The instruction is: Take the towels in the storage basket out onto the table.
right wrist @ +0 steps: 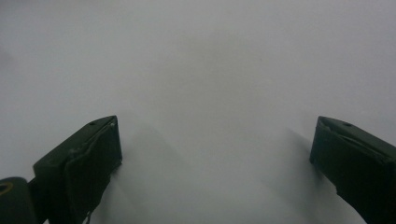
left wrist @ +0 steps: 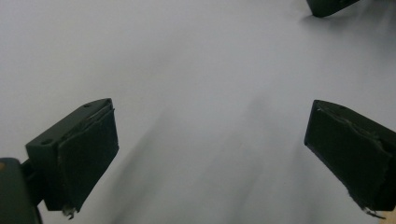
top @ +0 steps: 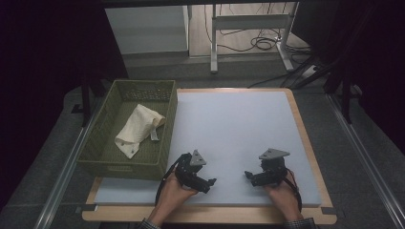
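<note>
Your desk [top: 305,143] carried a pale blue mat [top: 229,133] over nearly all of its top, with bare wood showing along the right and near edges. A green basket [top: 125,168] stood on the left, its right wall touching the mat's left edge. Inside it lay a cream cloth [top: 136,130], crumpled and running slantwise from the far right toward the near left, with a small tag poking out at its right side. You held both grippers low over the near part of the mat, well apart from the basket and cloth, each pointing inward at the other. Your left gripper [top: 209,183] sat just right of the basket's near corner; its fingers [left wrist: 79,158] stood wide apart with nothing between them but bare mat, and a tip of the other gripper showed at the top right of the left gripper view. Your right gripper [top: 249,176] sat nearer the mat's right side; its fingers [right wrist: 84,168] were likewise spread wide and held nothing.
</note>
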